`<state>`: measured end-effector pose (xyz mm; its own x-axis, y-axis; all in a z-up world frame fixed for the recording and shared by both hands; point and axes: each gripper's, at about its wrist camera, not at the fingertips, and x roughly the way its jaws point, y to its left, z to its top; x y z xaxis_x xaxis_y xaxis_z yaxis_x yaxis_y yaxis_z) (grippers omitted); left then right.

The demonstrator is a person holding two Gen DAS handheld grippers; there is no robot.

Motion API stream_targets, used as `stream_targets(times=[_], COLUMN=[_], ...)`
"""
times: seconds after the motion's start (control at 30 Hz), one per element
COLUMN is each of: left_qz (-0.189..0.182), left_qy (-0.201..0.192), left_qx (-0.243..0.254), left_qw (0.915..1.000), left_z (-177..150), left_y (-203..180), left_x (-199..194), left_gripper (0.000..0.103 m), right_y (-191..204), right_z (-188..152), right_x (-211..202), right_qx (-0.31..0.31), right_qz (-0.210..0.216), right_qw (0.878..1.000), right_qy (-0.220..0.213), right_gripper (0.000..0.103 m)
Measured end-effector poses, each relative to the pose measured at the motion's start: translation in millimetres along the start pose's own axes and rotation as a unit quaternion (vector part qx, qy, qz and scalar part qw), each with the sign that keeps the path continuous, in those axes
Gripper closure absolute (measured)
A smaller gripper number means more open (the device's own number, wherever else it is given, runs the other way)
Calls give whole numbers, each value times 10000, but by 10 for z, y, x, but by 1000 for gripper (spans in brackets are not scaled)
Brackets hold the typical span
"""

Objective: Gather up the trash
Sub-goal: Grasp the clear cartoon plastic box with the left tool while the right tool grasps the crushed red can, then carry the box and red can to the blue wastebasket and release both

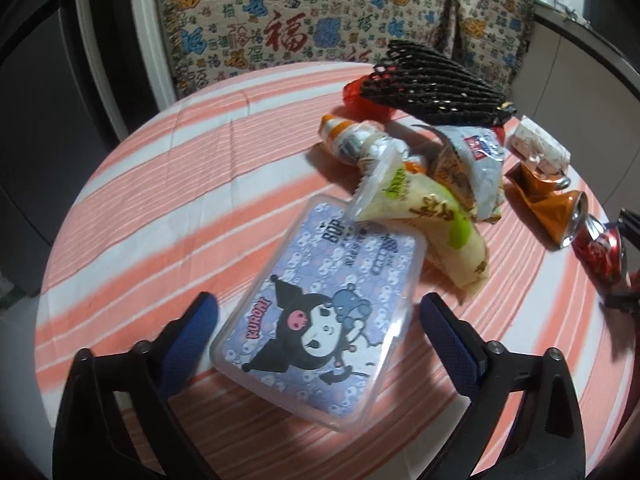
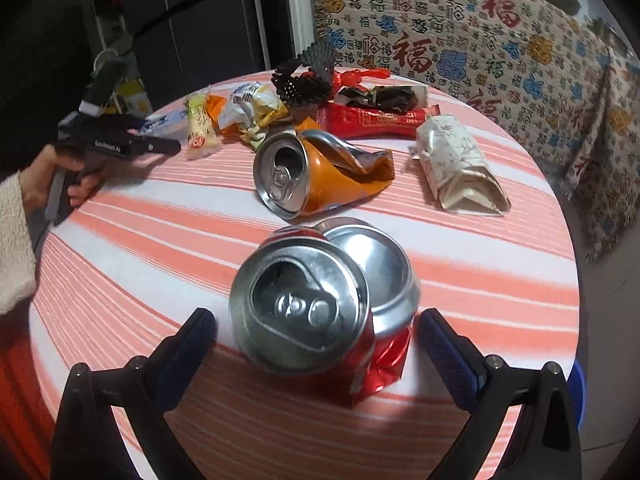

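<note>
On the round table [image 1: 140,184], draped in an orange-and-white striped cloth, the left gripper [image 1: 318,312] is standing with its jaws wide, its blue-padded fingers [image 1: 192,344] flanking a clear-wrapped purple cartoon pack [image 1: 316,312]. Whether the pads are touching the pack cannot be told; a gap is showing on each side.

Just beyond the pack, a yellow-green snack bag [image 1: 424,216] is lying with one end overlapping the pack's far edge. Behind it a white crumpled wrapper [image 1: 472,164] and a small orange-capped bottle [image 1: 352,136] are resting together, and farther still a black foam net [image 1: 432,88] is sitting over something red.

In the right wrist view, the right gripper [image 2: 318,314] is likewise gaping wide around a crushed red can [image 2: 320,308], which is lying between its fingers without clear contact. Beyond it a crushed orange can [image 2: 316,172] is lying on its side, top facing the camera. To the right, apart from the cans, a folded white paper packet [image 2: 460,164] is resting on the cloth. Farther back a red wrapper [image 2: 376,122] is stretching across the pile.

At the far edge, a patterned throw [image 2: 500,40] is covering a seat behind the table.
</note>
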<state>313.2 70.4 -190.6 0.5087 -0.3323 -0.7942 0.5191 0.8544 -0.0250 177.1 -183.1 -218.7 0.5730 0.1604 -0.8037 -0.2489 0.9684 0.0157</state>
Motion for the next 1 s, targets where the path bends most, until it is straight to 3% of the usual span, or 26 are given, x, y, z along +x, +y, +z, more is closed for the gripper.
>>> stream_targets(times=[0.03, 0.07, 0.53, 0.73, 1.0], left_qz=[19, 29, 302, 375, 304], left_qy=[-38, -65, -197, -353, 177], left_qx=[20, 14, -309, -374, -755], left_qw=[10000, 10000, 9989, 9980, 9965], left_z=[-3, -3, -232, -289, -509], left_y=[-9, -5, -64, -320, -469], left_x=[-15, -26, -443, -699, -578], left_gripper=[23, 23, 28, 30, 27], right_y=[14, 18, -89, -141, -142], right_z=[19, 39, 74, 48, -16], right_x=[7, -14, -366, -457, -584], right_qx=[-18, -18, 391, 438, 472], right_qz=[-1, 30, -1, -85, -145], right_qw=[10000, 10000, 9975, 9970, 9964], right_qy=[-9, -80, -584, -636, -693], right_gripper=[13, 21, 22, 22, 22])
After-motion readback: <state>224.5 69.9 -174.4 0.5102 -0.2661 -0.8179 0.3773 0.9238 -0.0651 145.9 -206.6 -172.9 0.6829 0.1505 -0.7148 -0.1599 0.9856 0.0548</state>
